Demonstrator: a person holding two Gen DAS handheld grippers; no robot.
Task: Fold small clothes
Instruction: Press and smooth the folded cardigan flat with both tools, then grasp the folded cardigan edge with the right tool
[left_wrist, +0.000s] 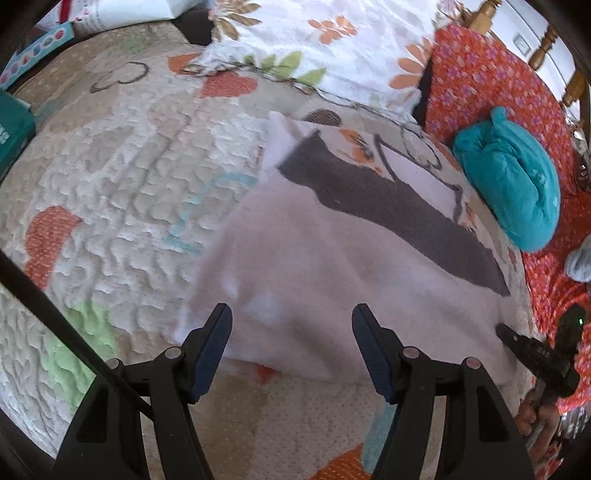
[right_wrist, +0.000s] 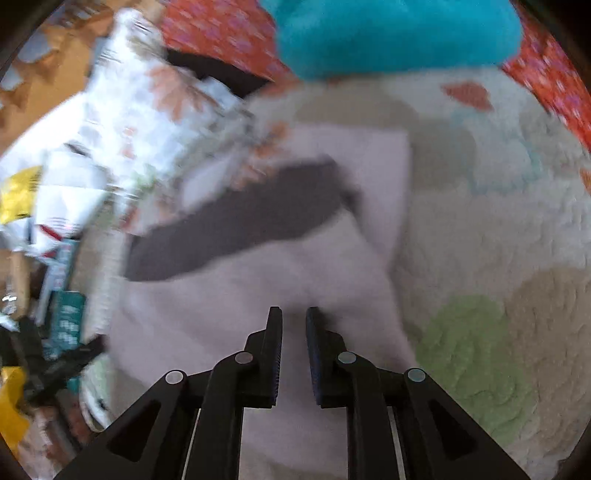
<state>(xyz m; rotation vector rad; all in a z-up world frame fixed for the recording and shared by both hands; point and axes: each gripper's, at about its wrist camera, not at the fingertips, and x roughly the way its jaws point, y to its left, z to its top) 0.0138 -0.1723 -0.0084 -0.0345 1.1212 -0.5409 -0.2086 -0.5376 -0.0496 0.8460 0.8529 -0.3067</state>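
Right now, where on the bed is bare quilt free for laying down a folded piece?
Free: the quilt left of the white garment, up to the floral pillow; also its near strip by the left tongs. Crowded: right side, where the teal bundle sits on the red floral cloth.

The left gripper (left_wrist: 291, 321), black with blue-padded jaws standing wide apart and gripping nothing, hangs over the near edge of a pale pink garment with a dark grey band (left_wrist: 325, 258) spread on a quilted patchwork bedspread (left_wrist: 122, 177). At the garment's right edge the black right gripper (left_wrist: 504, 329) touches the cloth. A bunched teal fleece cloth (left_wrist: 513, 177) lies on an orange floral cover (left_wrist: 480, 70) beyond.
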